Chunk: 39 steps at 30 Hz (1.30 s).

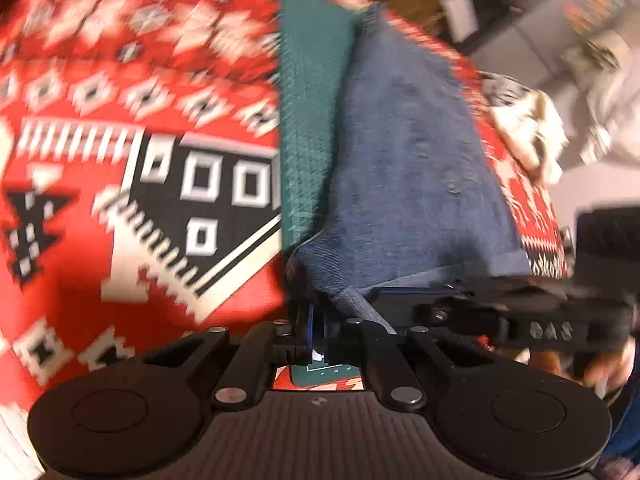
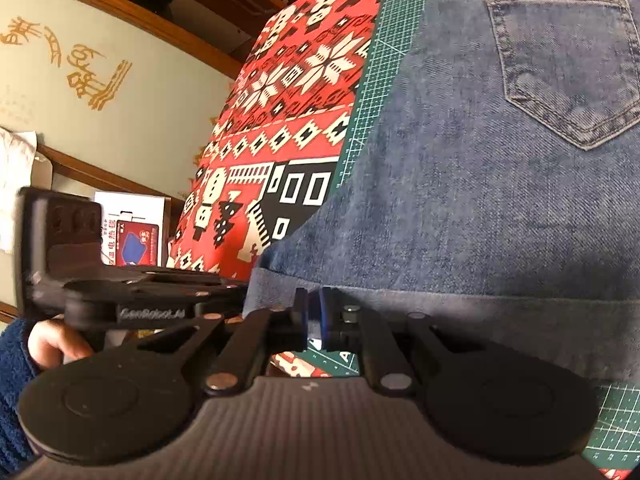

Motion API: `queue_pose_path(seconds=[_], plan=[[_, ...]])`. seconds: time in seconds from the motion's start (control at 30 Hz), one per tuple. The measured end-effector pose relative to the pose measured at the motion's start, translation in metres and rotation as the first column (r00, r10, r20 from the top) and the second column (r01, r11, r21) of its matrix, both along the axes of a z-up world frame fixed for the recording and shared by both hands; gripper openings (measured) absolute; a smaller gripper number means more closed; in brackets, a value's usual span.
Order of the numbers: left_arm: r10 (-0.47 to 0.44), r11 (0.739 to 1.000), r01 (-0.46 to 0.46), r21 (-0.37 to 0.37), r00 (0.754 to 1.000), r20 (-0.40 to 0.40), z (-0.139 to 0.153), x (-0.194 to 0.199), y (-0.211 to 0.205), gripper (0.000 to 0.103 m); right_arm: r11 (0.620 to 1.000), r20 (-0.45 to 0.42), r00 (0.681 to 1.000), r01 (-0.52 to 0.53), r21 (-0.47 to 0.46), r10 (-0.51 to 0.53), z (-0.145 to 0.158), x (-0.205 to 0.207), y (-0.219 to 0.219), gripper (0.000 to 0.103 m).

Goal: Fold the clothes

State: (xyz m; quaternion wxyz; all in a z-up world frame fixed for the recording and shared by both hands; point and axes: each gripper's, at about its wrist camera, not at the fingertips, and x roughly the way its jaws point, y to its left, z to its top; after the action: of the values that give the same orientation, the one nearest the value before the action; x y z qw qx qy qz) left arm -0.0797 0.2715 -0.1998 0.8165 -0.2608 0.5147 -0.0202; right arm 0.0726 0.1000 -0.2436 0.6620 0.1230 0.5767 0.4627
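A pair of blue denim jeans (image 1: 412, 168) lies on a green cutting mat (image 1: 312, 120), seen blurred in the left wrist view. My left gripper (image 1: 316, 320) is shut on a corner of the denim hem, and the cloth bunches into folds there. In the right wrist view the jeans (image 2: 480, 200) show a back pocket (image 2: 560, 64). My right gripper (image 2: 316, 312) is shut on the turned-up hem edge. The two grippers sit side by side along the same hem.
A red, white and black patterned tablecloth (image 2: 300, 80) covers the table under the mat (image 2: 384, 60). A person's hand (image 2: 52, 340) in a blue fuzzy sleeve holds the left gripper. A printed box (image 2: 132, 232) stands by the wall. Cream cloth (image 1: 528, 128) lies beyond the table edge.
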Motion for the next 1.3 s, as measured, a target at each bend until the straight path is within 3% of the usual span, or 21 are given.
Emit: queue_pose_path(seconds=[0.07, 0.13, 0.27, 0.37, 0.4, 0.5, 0.63, 0.7, 0.83, 0.9, 0.97, 1.23, 1.3], plan=[[-0.079, 0.994, 0.074, 0.084, 0.995, 0.067, 0.009, -0.008, -0.011, 0.005, 1.0, 0.009, 1.0, 0.0, 0.006, 0.0, 0.002, 0.0, 0.0, 0.008], [-0.137, 0.982, 0.127, 0.139, 0.988, 0.066, 0.008, -0.014, -0.016, 0.005, 1.0, 0.004, 1.0, 0.001, -0.005, -0.001, -0.001, 0.0, 0.002, 0.008], [-0.082, 0.992, 0.082, 0.093, 0.997, 0.002, -0.001, -0.015, -0.005, 0.005, 1.0, 0.002, 1.0, 0.005, -0.03, -0.005, -0.012, -0.003, 0.007, 0.001], [-0.053, 0.997, 0.054, 0.064, 0.998, -0.016, 0.001, -0.02, 0.003, 0.005, 0.999, -0.003, 1.0, -0.008, -0.039, 0.008, -0.009, -0.006, 0.005, 0.001], [-0.056, 0.995, 0.057, 0.084, 0.998, -0.017, 0.005, -0.023, 0.003, 0.004, 0.999, 0.005, 1.0, -0.024, -0.044, 0.024, -0.006, -0.008, 0.005, 0.003], [-0.041, 0.995, 0.038, 0.092, 0.999, 0.032, 0.022, -0.03, 0.004, 0.004, 0.998, 0.049, 0.998, -0.04, -0.042, 0.042, 0.005, -0.011, 0.002, 0.009], [-0.004, 0.998, -0.005, 0.055, 0.989, 0.151, 0.042, -0.033, 0.002, 0.004, 0.998, 0.116, 0.993, 0.002, -0.065, 0.005, 0.017, -0.006, -0.008, 0.009], [-0.006, 0.999, -0.003, 0.052, 0.985, 0.173, 0.042, -0.024, -0.004, 0.004, 0.996, 0.113, 0.994, 0.024, -0.088, -0.014, 0.016, -0.001, -0.014, 0.009], [-0.036, 0.998, 0.028, 0.064, 0.992, 0.125, 0.022, 0.007, -0.025, 0.004, 0.992, 0.092, 0.995, 0.052, -0.111, -0.042, 0.011, 0.006, -0.03, 0.009], [-0.057, 0.991, 0.047, 0.123, 0.995, 0.085, 0.013, 0.01, -0.031, 0.004, 0.992, 0.083, 0.995, 0.061, -0.107, -0.052, 0.008, 0.007, -0.038, 0.001], [-0.068, 0.981, 0.058, 0.183, 0.996, 0.052, 0.006, 0.009, -0.034, 0.004, 0.993, 0.073, 0.995, 0.073, -0.097, -0.066, 0.005, 0.007, -0.045, 0.0], [-0.002, 0.966, -0.002, 0.257, 1.0, 0.014, -0.007, -0.008, -0.013, 0.003, 0.981, 0.035, 0.983, 0.182, -0.066, -0.18, -0.001, 0.017, -0.104, 0.0], [0.015, 0.975, -0.017, 0.222, 1.0, 0.012, -0.012, -0.013, -0.007, 0.004, 0.973, 0.033, 0.975, 0.221, -0.066, -0.219, -0.001, 0.022, -0.124, 0.0]])
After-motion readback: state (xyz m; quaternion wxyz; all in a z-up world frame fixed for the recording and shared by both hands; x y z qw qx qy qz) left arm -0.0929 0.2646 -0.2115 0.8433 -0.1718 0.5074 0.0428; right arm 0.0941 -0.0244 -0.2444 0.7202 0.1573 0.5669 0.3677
